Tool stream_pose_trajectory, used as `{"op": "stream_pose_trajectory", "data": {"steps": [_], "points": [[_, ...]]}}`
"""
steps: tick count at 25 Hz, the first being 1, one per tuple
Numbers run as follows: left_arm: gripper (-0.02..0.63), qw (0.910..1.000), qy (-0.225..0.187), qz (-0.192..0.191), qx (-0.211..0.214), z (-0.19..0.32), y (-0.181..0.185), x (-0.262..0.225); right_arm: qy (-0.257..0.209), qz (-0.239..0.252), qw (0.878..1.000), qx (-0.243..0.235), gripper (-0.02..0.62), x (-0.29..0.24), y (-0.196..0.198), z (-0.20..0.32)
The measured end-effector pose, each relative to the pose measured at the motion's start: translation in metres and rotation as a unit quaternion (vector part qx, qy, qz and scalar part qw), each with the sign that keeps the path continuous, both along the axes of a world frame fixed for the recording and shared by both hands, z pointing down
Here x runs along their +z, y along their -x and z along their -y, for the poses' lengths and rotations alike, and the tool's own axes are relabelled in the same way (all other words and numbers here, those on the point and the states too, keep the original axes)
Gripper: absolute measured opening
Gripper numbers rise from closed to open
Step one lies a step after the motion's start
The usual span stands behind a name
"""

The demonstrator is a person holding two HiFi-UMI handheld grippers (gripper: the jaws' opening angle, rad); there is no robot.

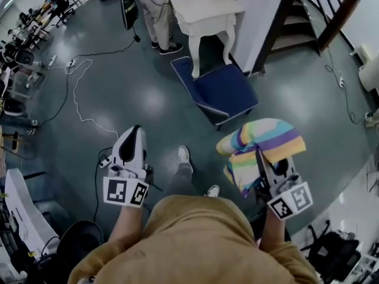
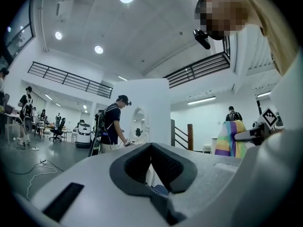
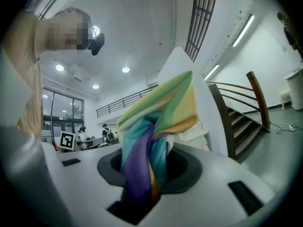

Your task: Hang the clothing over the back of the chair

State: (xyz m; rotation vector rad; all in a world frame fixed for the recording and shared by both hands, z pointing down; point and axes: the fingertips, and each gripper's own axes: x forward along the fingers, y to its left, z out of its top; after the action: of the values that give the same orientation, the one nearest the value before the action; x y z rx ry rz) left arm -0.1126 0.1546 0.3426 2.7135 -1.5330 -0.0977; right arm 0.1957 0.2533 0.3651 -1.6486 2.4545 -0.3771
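A rainbow-striped garment [image 1: 266, 138] hangs bunched from my right gripper [image 1: 261, 154], low at the right of the head view. In the right gripper view the jaws of that gripper [image 3: 147, 173] are shut on the cloth [image 3: 156, 103], which rises in a fold and hides the tips. My left gripper [image 1: 137, 131] is level at the lower left, its jaws together and empty. In the left gripper view that gripper [image 2: 151, 148] points toward the white table, with the garment [image 2: 230, 138] off to the right. The blue-seated chair [image 1: 222, 90] stands on the floor ahead, apart from both grippers.
A white table [image 1: 204, 10] stands just behind the chair, and a person [image 1: 157, 10] works at it. A white pillar [image 1: 260, 16] and a dark staircase [image 1: 308, 16] are at the right. A cable [image 1: 77, 93] trails across the grey floor at the left.
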Motion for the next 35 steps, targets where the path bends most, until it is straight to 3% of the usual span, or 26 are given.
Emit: {"op": "stream_pose_trajectory", "data": {"steps": [9,17,20,26,35], "points": [[0.005,0.9992,0.010,-0.030,0.024,0.165,0.023,0.010,0.033,-0.005,0.999,-0.005,0.127,-0.012,0.030,0.140],[0.005,0.9968,0.038,-0.048,0.051,0.275,0.056,0.030,0.048,-0.033,0.998,0.032,0.128,-0.021,0.053,0.233],[0.005,0.9955,0.045,-0.051,0.067,0.294,0.050,0.035,0.043,-0.033,0.997,0.050,0.129,-0.026,0.049,0.247],[0.005,0.9937,0.047,-0.050,0.089,0.313,0.003,0.038,0.027,-0.039,0.998,0.048,0.129,-0.026,0.026,0.275],[0.005,0.9985,0.026,-0.040,0.027,0.318,-0.032,0.014,0.012,-0.015,1.000,-0.001,0.129,-0.029,-0.029,0.309]]}}
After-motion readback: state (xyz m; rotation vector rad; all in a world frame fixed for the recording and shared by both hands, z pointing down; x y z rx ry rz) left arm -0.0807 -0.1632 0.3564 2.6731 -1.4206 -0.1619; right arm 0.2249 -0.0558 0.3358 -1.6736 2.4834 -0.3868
